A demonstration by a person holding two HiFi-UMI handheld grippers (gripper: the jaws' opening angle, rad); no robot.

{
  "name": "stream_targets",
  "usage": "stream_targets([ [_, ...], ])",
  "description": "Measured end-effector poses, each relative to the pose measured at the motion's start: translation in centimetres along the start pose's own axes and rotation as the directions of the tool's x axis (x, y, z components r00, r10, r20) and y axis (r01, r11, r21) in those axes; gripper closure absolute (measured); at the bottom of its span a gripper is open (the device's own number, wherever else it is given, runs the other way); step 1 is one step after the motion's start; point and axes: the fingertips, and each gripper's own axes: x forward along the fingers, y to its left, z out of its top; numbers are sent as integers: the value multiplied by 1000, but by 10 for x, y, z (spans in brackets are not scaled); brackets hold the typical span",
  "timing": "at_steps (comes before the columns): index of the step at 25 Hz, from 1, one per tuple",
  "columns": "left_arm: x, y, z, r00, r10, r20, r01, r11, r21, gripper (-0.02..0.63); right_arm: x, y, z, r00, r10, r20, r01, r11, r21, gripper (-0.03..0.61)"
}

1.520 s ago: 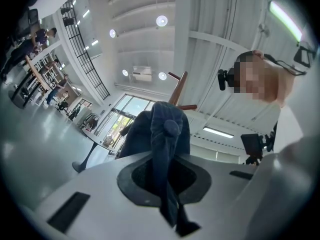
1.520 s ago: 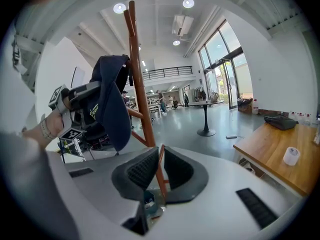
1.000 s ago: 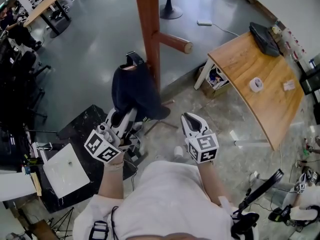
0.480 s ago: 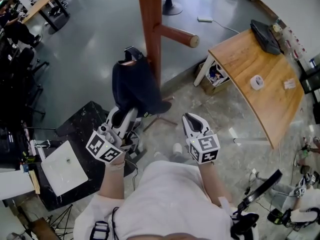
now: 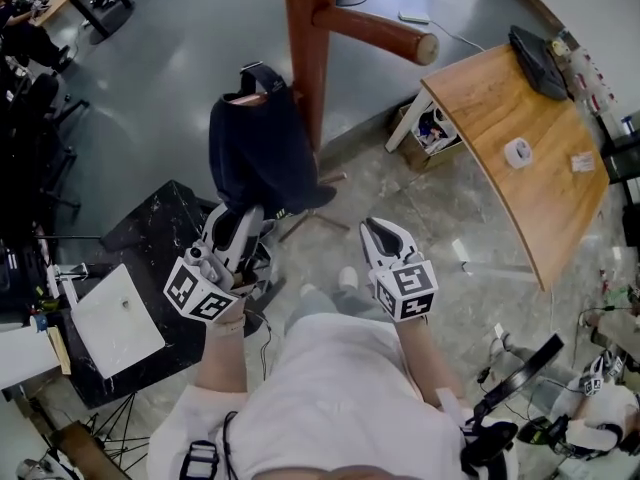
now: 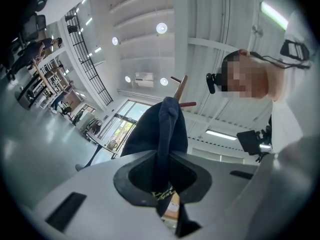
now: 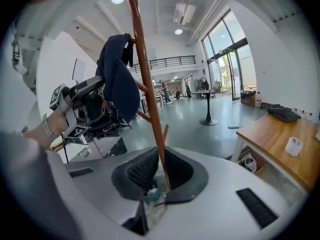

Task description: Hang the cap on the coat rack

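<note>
Cap up at the rack, not hung yet

left gripper [image 5: 240, 223] is clamped on the lower edge of the dark cap [image 5: 255, 153] and holds it up from below, strap loop on top, close on the left side of the coat rack [image 5: 308, 48] pole; can't tell if cloth touches wood. The bare peg [image 5: 385, 36] sticks out on the pole's right. right gripper [image 5: 381, 236] sits low, well apart from the rack, jaws drawn together on nothing. For a clean hang I'd lift until the cap's open back is above a peg tip, slide it over, lower so the peg takes the weight, and only then let go. The thin grip on soft cloth may slip, so go slow
</note>
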Motion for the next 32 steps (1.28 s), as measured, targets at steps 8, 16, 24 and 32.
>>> stream_targets([
  [8,-14,13,-27,1000,9,16,-8,1000,-12,588,15,4,-31,998,29,-63,-30,1000,-9,529],
  [16,-23,17,-31,995,-26,93,27,999,-19,580,28,6,-58,991,51,-125,-52,999,-5,529],
  [24,-38,20,-44,994,-29,106,29,1000,0,545,35,6,-73,986,65,-153,-67,998,-7,529],
  [32,-51,35,-74,998,48,51,-45,997,-55,543,37,3,-85,981,71,-178,-73,997,-8,529],
])
